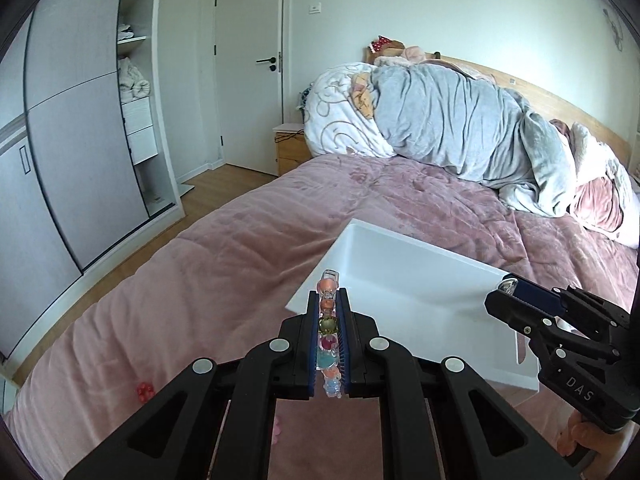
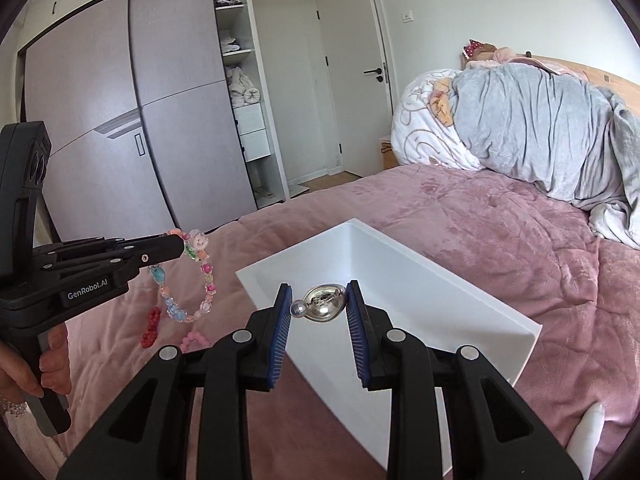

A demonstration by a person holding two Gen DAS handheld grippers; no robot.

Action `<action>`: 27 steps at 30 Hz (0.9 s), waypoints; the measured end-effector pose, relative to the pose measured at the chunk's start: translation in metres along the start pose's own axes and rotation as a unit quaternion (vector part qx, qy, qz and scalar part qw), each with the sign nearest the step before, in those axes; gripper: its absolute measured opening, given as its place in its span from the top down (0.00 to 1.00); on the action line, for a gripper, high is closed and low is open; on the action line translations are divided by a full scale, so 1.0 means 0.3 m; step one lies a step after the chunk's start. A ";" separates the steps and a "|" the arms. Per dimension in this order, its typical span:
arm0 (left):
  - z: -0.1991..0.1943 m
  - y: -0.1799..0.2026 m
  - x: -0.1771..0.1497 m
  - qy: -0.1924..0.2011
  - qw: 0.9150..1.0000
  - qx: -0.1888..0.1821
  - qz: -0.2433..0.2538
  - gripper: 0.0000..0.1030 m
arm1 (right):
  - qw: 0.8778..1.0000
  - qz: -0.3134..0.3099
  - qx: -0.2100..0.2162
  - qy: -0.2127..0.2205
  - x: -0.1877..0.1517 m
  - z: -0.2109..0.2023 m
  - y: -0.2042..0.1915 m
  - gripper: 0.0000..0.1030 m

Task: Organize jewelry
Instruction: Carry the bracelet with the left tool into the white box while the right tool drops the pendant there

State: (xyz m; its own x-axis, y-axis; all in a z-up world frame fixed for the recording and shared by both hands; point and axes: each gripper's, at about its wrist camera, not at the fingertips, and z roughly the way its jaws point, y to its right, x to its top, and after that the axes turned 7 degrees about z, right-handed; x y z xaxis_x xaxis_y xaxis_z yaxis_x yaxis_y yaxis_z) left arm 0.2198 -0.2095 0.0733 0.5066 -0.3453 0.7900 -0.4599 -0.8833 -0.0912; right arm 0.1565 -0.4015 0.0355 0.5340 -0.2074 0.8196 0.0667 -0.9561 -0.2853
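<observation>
My left gripper is shut on a colourful beaded bracelet, held above the pink bedspread just left of a white box. In the right wrist view the bracelet hangs as a loop from the left gripper. My right gripper holds a silver metal brooch-like piece between its blue pads, above the near rim of the white box. The right gripper also shows in the left wrist view at the box's right rim.
A red bead piece and a pink bead piece lie on the pink bedspread left of the box. A red piece shows at lower left. Heaped duvets lie at the headboard. Wardrobe stands left.
</observation>
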 end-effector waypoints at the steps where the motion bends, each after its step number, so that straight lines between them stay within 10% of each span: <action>1: 0.025 0.014 0.012 -0.003 1.000 -0.004 0.005 0.87 | 1.000 0.004 -0.006 -0.002 0.008 0.005 0.025 0.73; 25: 0.629 0.206 0.069 -0.133 0.989 -0.062 0.034 0.86 | 0.980 0.017 -0.112 -0.165 -0.079 0.305 0.296 0.71; 27: 0.639 0.209 0.059 -0.137 0.988 -0.066 0.037 0.78 | 0.979 0.017 -0.114 -0.165 -0.081 0.309 0.303 0.59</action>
State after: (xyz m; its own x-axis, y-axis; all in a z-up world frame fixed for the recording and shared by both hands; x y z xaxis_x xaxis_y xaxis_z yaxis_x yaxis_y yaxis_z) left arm 0.3398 -0.3317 -0.0349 0.6385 -0.4954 0.5890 -0.5840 -0.8103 -0.0485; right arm 0.2277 -0.4641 -0.0565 0.7788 -0.1973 0.5955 -0.1258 -0.9791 -0.1598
